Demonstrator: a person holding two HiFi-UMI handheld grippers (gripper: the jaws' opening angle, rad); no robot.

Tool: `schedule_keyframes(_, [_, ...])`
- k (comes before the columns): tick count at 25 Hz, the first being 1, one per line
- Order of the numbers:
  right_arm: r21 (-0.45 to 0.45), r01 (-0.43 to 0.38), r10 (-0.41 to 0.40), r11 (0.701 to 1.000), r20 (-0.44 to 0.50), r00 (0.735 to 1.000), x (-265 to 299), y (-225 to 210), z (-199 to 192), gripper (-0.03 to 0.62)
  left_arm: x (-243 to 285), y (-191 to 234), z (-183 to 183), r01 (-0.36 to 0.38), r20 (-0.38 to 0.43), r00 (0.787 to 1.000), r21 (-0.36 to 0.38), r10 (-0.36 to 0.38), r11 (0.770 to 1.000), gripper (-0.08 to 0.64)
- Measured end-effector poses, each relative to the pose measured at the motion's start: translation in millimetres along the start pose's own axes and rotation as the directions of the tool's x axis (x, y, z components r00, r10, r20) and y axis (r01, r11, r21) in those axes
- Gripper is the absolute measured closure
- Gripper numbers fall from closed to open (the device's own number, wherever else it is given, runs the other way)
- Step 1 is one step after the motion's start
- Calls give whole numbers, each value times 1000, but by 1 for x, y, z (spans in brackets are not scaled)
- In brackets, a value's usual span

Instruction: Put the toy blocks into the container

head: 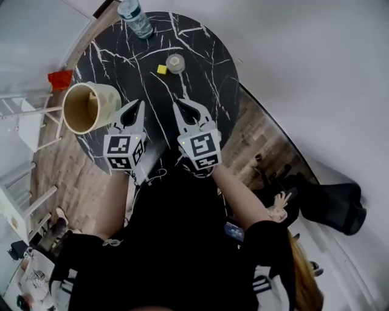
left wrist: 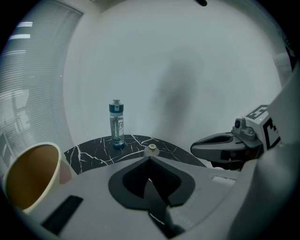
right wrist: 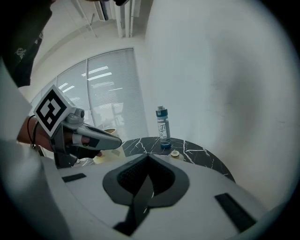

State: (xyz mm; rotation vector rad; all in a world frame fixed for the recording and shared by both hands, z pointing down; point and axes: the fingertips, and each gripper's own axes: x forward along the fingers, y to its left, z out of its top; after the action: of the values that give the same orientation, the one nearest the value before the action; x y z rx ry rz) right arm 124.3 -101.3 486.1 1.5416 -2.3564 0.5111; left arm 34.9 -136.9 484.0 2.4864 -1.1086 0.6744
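A small yellow block and a pale round block lie side by side on the black marble table, towards its far side. The round block also shows just beyond the jaw tips in both gripper views. A beige open-topped container stands at the table's left edge. My left gripper hovers over the near part of the table beside the container, shut and holding nothing. My right gripper hovers next to it, also shut and holding nothing.
A clear water bottle with a blue cap stands at the table's far edge. A red object and white shelving lie left of the table. Wooden floor surrounds it.
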Motion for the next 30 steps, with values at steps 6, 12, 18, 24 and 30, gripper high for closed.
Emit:
schedule_keyframes(6, [2, -64, 64, 998, -9, 998, 8, -49, -4, 595, 34, -20, 5, -68, -43, 997, -16, 67, 998, 561])
schedule_keyframes(12, [18, -87, 87, 996, -34, 996, 21, -84, -13, 595, 72, -18, -7, -111, -110, 988, -30, 107, 993, 560])
schedule_keyframes(18, [81, -80, 87, 993, -84, 993, 29, -101, -38, 595, 113, -5, -29, -121, -170, 979, -53, 111, 991, 560])
schedule_keyframes(24, [99, -77, 86, 992, -86, 993, 40, -112, -36, 595, 139, 4, -39, -136, -210, 970, -42, 124, 990, 560])
schedule_keyframes(30, [145, -48, 63, 988, -101, 993, 35, -120, -47, 595, 172, 12, -59, -114, -269, 958, -28, 102, 993, 396])
